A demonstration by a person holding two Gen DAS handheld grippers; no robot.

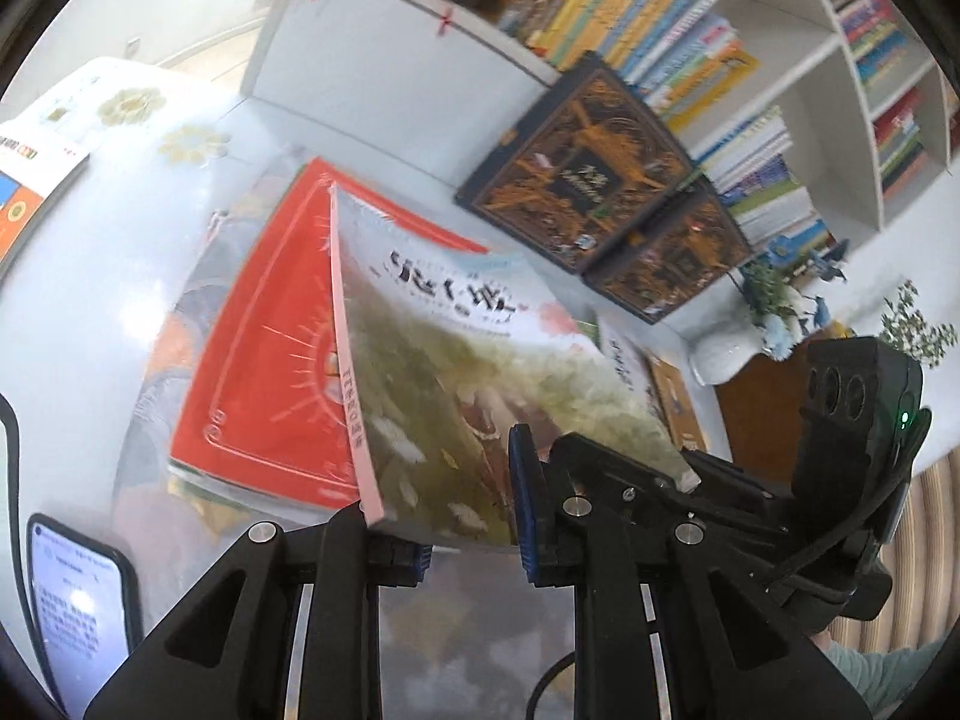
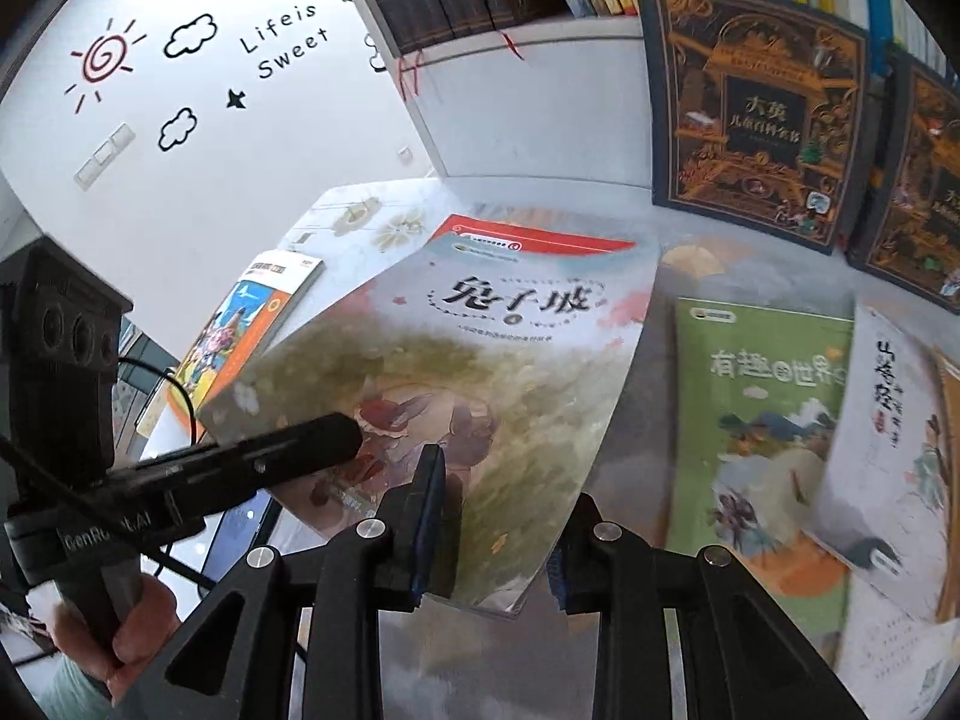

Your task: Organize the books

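A pale picture book [image 1: 480, 360] with a green-brown painted cover hangs tilted above the table, and both grippers hold its near edge. My left gripper [image 1: 444, 516] is shut on the corner by the pink spine. My right gripper [image 2: 501, 534] is shut on the same pale picture book [image 2: 480, 360] at its other near corner. The right gripper [image 1: 690, 468] also shows at the right of the left wrist view, and the left gripper [image 2: 312, 438] shows at the left of the right wrist view. Under the raised book lies a red book [image 1: 270, 360], flat on the table.
A green book [image 2: 762, 396] and a white book [image 2: 888, 420] lie to the right. Two dark ornate books [image 2: 750, 108] lean on the full bookshelf [image 1: 660, 12] behind. An orange book [image 2: 240, 330] and a phone [image 1: 78, 600] lie left; a white vase [image 1: 726, 354] stands right.
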